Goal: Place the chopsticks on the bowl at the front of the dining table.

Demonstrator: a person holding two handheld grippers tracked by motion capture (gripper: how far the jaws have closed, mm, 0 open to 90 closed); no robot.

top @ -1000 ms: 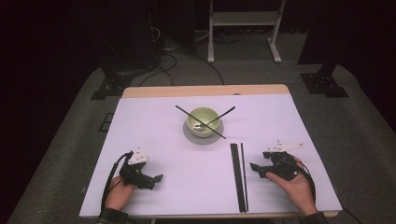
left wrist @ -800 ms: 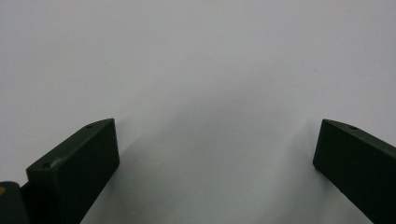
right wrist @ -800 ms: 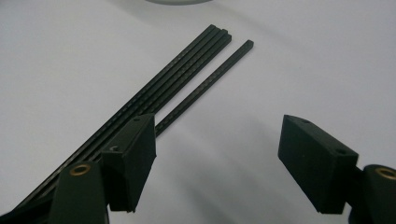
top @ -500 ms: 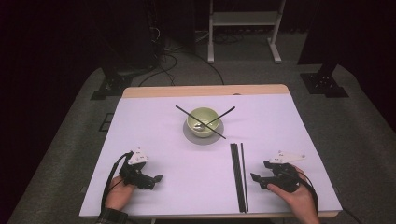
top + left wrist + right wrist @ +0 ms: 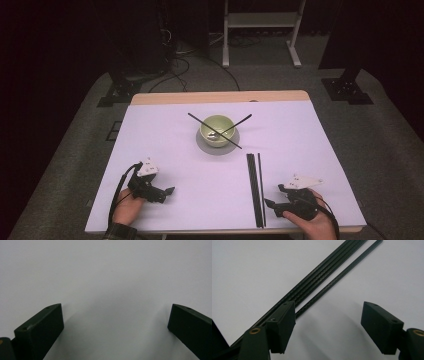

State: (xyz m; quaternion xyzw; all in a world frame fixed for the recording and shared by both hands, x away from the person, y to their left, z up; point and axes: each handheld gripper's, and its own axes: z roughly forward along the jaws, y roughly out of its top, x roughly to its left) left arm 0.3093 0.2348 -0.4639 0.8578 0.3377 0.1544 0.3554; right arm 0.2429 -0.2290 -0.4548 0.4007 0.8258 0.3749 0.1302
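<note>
1. The table (image 5: 165, 125) carries a smooth, matte, pale lilac sheet, with a strip of bare wood along its far edge.
2. Near the right gripper (image 5: 272, 197) lie long, thin, black rods (image 5: 255, 187) with squared edges, parallel, running from the near edge toward the middle. In the right gripper view they read as a close-packed bundle (image 5: 317, 282) and one single rod (image 5: 342, 273) just beside it; the exact count in the bundle is unclear.
3. A round, glossy, pale green bowl (image 5: 216, 127) sits on a flat grey disc (image 5: 205, 146). Two more thin black sticks (image 5: 240, 121) cross over its rim.
4. The right gripper stands wide, nothing between its blocky black jaws; one jaw is over the rods.
5. The left gripper (image 5: 167, 192) is wide too, holding nothing.
</note>
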